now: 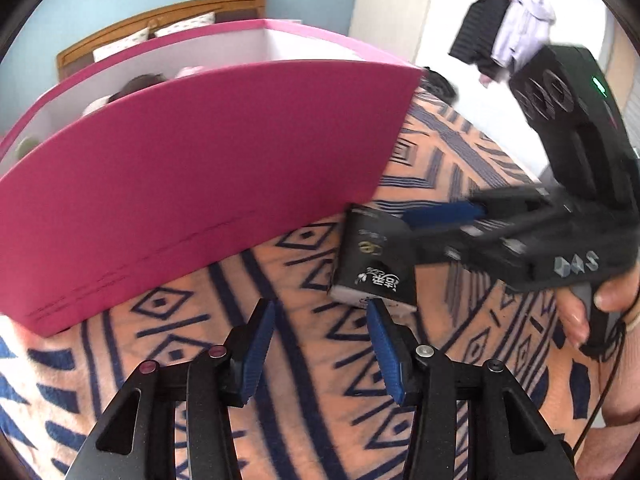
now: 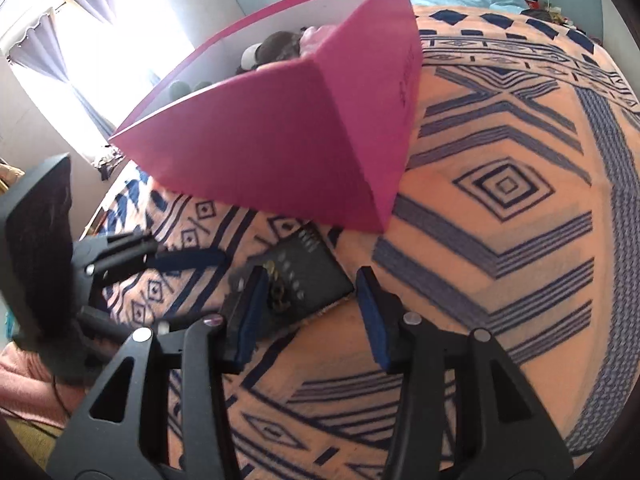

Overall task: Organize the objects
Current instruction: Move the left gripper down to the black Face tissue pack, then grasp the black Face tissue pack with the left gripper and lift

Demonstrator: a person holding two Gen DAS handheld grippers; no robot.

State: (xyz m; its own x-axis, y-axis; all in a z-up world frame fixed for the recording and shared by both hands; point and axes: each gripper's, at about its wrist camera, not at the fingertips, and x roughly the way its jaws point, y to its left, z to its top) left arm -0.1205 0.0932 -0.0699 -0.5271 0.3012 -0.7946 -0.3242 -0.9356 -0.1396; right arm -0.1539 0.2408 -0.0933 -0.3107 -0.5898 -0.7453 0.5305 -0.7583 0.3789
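A black tissue packet (image 1: 374, 262) with gold print lies on the orange patterned blanket, close to the corner of a pink box (image 1: 192, 184). In the right wrist view the packet (image 2: 304, 280) sits between my right gripper's (image 2: 312, 312) open fingers, near the left pad. My left gripper (image 1: 322, 342) is open and empty, just below the packet. The right gripper also shows in the left wrist view (image 1: 440, 220), reaching to the packet from the right. The pink box (image 2: 280, 140) holds several soft items, partly hidden.
The blanket (image 2: 500, 200) covers the bed in both views. A wooden headboard (image 1: 160, 20) with pillows stands behind the box. Coats (image 1: 508, 32) hang at the back right. A bright curtained window (image 2: 80, 40) is to the left.
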